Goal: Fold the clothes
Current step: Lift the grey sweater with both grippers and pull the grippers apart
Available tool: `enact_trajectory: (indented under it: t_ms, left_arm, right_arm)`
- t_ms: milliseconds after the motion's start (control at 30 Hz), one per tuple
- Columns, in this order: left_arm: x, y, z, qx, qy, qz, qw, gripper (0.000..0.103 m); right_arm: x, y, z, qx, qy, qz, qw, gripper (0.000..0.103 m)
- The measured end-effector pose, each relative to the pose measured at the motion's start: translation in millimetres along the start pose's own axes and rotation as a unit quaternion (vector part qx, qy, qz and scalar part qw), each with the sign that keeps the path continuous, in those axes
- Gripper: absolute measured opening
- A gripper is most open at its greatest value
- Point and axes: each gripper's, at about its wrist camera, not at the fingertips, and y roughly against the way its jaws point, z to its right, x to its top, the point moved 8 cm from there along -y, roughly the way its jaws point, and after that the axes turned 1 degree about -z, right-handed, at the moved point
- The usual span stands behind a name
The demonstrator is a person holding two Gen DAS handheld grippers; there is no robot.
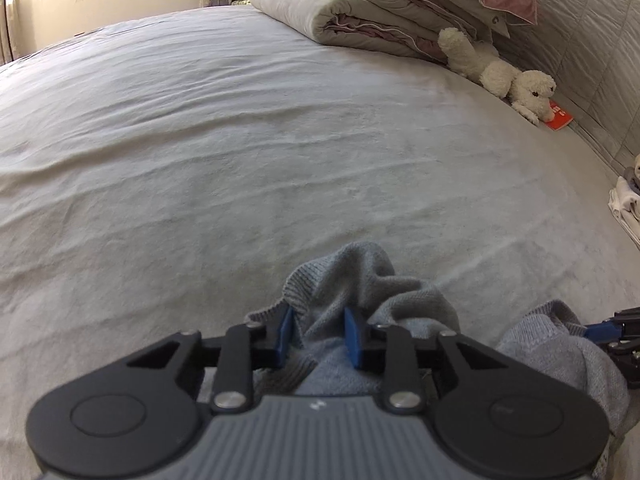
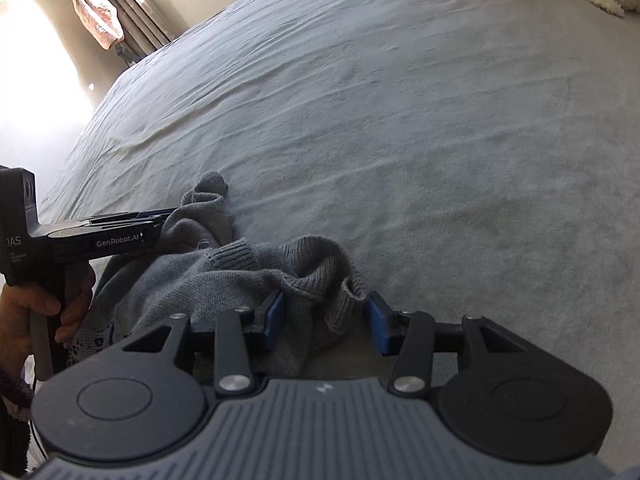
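A crumpled grey knit sweater [image 1: 360, 280] lies on the pale bed sheet [image 1: 240, 140], close in front of both grippers. My left gripper [image 1: 319, 320] is shut on a bunch of its fabric, which fills the gap between the blue pads. The right wrist view shows that same left gripper [image 2: 160, 220] from the side, its tip buried in the sweater [image 2: 224, 276], with a person's hand [image 2: 60, 304] on the handle. My right gripper [image 2: 326, 304] holds a thicker fold near a ribbed edge, jaws standing wider. The right gripper [image 1: 592, 328] also shows at the sweater's right end.
Folded duvets [image 1: 360, 12] are stacked at the far side of the bed beside a padded headboard [image 1: 592, 40]. A white plush toy [image 1: 508, 76] and a red card [image 1: 558, 118] lie near it. Folded pale cloth [image 1: 624, 208] sits at the right edge. Curtains [image 2: 132, 12] hang beyond the bed.
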Motion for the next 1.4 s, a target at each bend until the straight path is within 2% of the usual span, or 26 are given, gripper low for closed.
enact_trajectory:
  t_ms: [33, 100, 133, 300, 433, 567, 733, 967, 1200, 1400]
  left_arm:
    - [0, 0, 0, 0.006, 0.004, 0.004, 1.0, 0.018]
    - [-2, 1, 1, 0.02, 0.016, 0.015, 0.9996, 0.01]
    - [-3, 2, 2, 0.028, 0.022, 0.02, 0.9992, 0.009]
    - [-6, 25, 1, 0.071, 0.065, 0.048, 0.9942, 0.006]
    - [-6, 64, -18, 0.103, 0.101, 0.092, 0.9853, 0.006]
    - [-8, 106, -43, 0.138, 0.099, 0.135, 0.9763, 0.006]
    - [-7, 147, -78, 0.178, 0.107, 0.186, 0.9602, 0.006]
    - [-2, 183, -137, 0.229, 0.158, 0.236, 0.9309, 0.006]
    - [-1, 184, -196, 0.263, 0.205, 0.247, 0.9096, 0.006]
    - [4, 171, -238, 0.296, 0.222, 0.252, 0.894, 0.006]
  right_arm:
    - [1, -2, -1, -0.005, 0.006, 0.002, 1.0, 0.044]
    - [1, -6, -6, -0.008, 0.016, 0.004, 1.0, 0.024]
    - [2, -8, -9, -0.011, 0.02, 0.006, 1.0, 0.022]
    - [6, -6, -22, -0.037, 0.034, 0.034, 0.998, 0.017]
    - [11, 3, -33, -0.061, 0.061, 0.072, 0.994, 0.016]
    - [20, 17, -47, -0.087, 0.1, 0.115, 0.984, 0.015]
    - [43, 28, -71, -0.099, 0.128, 0.164, 0.973, 0.014]
    - [89, 19, -112, -0.112, 0.179, 0.197, 0.958, 0.013]
    - [127, -11, -146, -0.117, 0.225, 0.216, 0.943, 0.012]
    - [157, -46, -157, -0.127, 0.229, 0.212, 0.941, 0.011]
